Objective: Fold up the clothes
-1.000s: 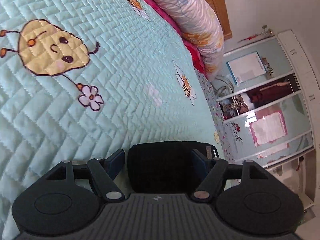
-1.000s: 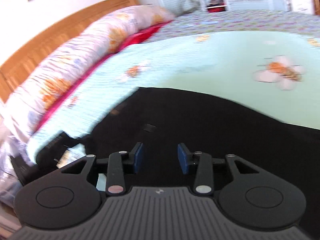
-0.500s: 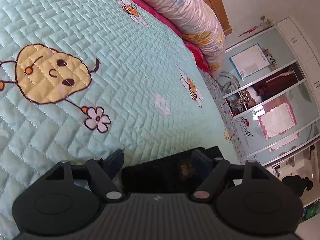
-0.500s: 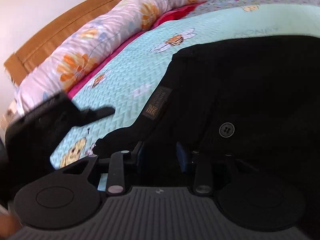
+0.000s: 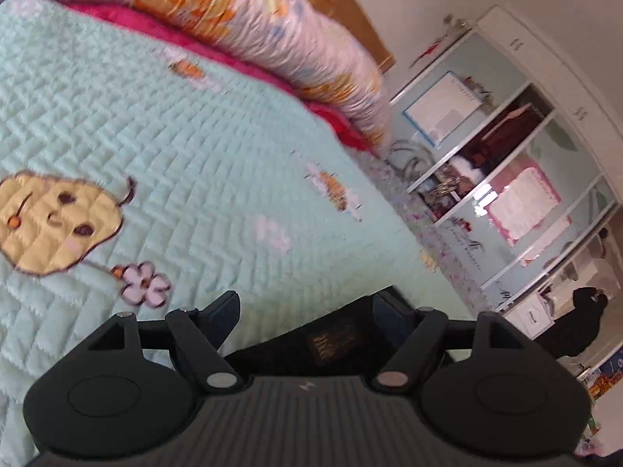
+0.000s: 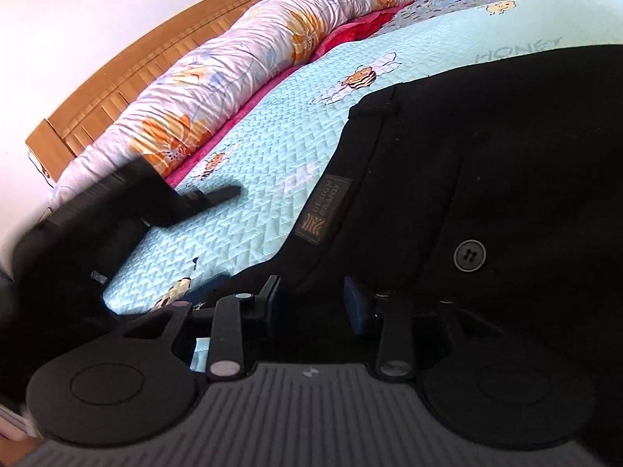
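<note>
Left hand-held gripper (image 5: 307, 311): fingers apart; black garment (image 5: 331, 342) lies between them, unclamped
Right hand-held gripper (image 6: 311, 303): grip on garment unclear
Bed quilt (image 6: 249, 179): just ahead

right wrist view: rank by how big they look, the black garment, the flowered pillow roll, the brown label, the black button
1. black garment
2. flowered pillow roll; it lies farther from the camera, so its real size may be understated
3. brown label
4. black button; not far below the label in apparent size, though clearly smaller
</note>
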A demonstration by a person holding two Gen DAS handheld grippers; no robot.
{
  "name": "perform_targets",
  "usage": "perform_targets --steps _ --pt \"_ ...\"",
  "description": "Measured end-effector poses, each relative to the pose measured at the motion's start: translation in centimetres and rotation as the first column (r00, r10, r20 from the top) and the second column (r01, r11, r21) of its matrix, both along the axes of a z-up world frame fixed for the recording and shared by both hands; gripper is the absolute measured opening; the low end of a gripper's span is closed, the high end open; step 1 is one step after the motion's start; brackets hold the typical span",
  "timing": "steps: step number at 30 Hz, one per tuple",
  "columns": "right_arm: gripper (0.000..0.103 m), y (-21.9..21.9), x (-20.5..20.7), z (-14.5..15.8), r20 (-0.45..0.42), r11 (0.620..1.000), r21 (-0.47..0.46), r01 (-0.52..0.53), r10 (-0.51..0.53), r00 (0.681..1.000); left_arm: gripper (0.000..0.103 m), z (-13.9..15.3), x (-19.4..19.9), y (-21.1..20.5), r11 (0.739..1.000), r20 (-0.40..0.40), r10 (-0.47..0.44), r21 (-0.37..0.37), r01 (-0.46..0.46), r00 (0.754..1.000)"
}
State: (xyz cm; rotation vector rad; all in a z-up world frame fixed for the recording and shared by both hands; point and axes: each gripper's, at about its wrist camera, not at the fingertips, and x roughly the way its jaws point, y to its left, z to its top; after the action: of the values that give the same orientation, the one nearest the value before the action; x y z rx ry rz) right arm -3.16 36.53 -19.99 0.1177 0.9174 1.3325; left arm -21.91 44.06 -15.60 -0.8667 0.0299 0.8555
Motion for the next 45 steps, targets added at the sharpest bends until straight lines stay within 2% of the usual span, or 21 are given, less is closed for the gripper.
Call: perform_targets --steps 3,5,7,10,12,15,17,19,21,25,28,29,32,34,35,37,38,39,40,43,45 --pt "0.039 -0.5 0.9 0.5 -0.07 1.0 0.014 -0.017 0.018 0.997 0.079 1.8 1.3 -0.6 0.981 0.05 -0.158 0.125 0.151 0.986" --pt "0.039 -1.6 2.1 1.6 -0.151 1.0 0.023 -0.018 0.021 0.988 0.079 2.4 2.3 -0.8 0.965 0.039 -0.223 0.148 0.215 0.974" --pt "0.04 -3.8 3.1 3.4 -0.166 0.998 0.058 0.0 0.009 0.986 0.079 2.7 3.1 -1.0 0.954 0.032 -0.257 0.17 0.248 0.966" --pt "0.04 -8.9 5.8 6.6 -0.086 0.99 0.125 0.068 -0.057 0.995 0.079 2.7 5.3 -1.5 0.921 -0.039 -0.33 0.207 0.33 0.943" --pt "0.041 -12.2 8.9 8.0 -0.063 0.979 0.136 0.15 -0.143 0.988 0.079 1.6 7.1 -1.4 0.912 -0.122 -0.359 0.164 0.375 0.925" --pt "0.042 -15.0 14.6 8.3 -0.049 0.97 0.041 0.241 -0.239 0.97 0.078 -1.5 9.3 -0.7 0.915 -0.264 -0.37 0.061 0.398 0.891" --pt "0.044 -15.0 18.1 6.9 -0.032 0.969 -0.081 0.235 -0.238 0.971 0.078 -2.5 10.1 -0.7 0.901 -0.348 -0.371 0.089 0.425 0.861" --pt "0.044 -14.6 20.8 4.7 -0.002 0.951 -0.195 0.239 -0.244 0.97 0.078 -2.4 10.5 -0.7 0.895 -0.374 -0.367 0.107 0.433 0.852" --pt "0.044 -15.6 21.3 3.8 0.031 0.924 -0.215 0.315 -0.316 0.948 0.078 -2.3 10.6 -0.5 0.891 -0.396 -0.369 0.108 0.442 0.841" --pt "0.044 -22.1 17.5 6.5 -0.019 0.92 0.005 0.392 -0.392 0.92 0.078 -0.9 10.7 -2.1 0.848 -0.49 -0.363 0.179 0.499 0.792" --pt "0.044 -29.2 13.6 7.4 -0.098 0.898 0.096 0.43 -0.422 0.901 0.077 1.2 10.7 -5.3 0.764 -0.555 -0.393 0.247 0.597 0.733" --pt "0.045 -31.5 12.1 6.8 -0.126 0.895 0.105 0.433 -0.42 0.899 0.078 1.9 10.9 -6.8 0.711 -0.569 -0.43 0.264 0.651 0.701" --pt "0.045 -37.0 6.6 4.5 -0.152 0.895 0.073 0.441 -0.427 0.891 0.078 3.0 12.4 -11.4 0.548 -0.622 -0.535 0.26 0.795 0.572" --pt "0.045 -39.1 3.6 2.4 -0.153 0.897 0.034 0.44 -0.431 0.889 0.078 2.6 13.7 -13.7 0.461 -0.638 -0.6 0.217 0.861 0.482" --pt "0.045 -39.3 2.6 1.4 -0.136 0.908 0.009 0.42 -0.415 0.9 0.078 2.0 14.6 -14.2 0.427 -0.644 -0.629 0.18 0.886 0.435" --pt "0.046 -38.1 1.3 0.1 -0.042 0.932 -0.06 0.356 -0.359 0.932 0.078 0.0 16.5 -14.7 0.398 -0.701 -0.626 0.09 0.913 0.342" --pt "0.046 -37.4 0.8 -0.1 0.01 0.945 -0.048 0.325 -0.325 0.946 0.078 -0.9 17.3 -14.7 0.39 -0.728 -0.617 0.046 0.92 0.298" --pt "0.046 -36.9 0.4 0.0 0.062 0.952 -0.03 0.304 -0.302 0.951 0.079 -1.6 17.6 -14.1 0.389 -0.731 -0.623 0.019 0.921 0.278" --pt "0.046 -36.4 0.3 0.2 0.101 0.954 -0.014 0.298 -0.296 0.95 0.079 -2.2 17.9 -13.5 0.391 -0.728 -0.633 -0.007 0.92 0.263" --pt "0.046 -34.9 0.9 0.3 0.144 0.961 0.021 0.274 -0.274 0.951 0.079 -2.0 18.3 -11.6 0.425 -0.692 -0.67 -0.06 0.903 0.27" --pt "0.046 -34.2 1.5 0.3 0.152 0.965 0.042 0.259 -0.262 0.953 0.079 -1.9 18.8 -11.9 0.421 -0.713 -0.656 -0.074 0.904 0.247"
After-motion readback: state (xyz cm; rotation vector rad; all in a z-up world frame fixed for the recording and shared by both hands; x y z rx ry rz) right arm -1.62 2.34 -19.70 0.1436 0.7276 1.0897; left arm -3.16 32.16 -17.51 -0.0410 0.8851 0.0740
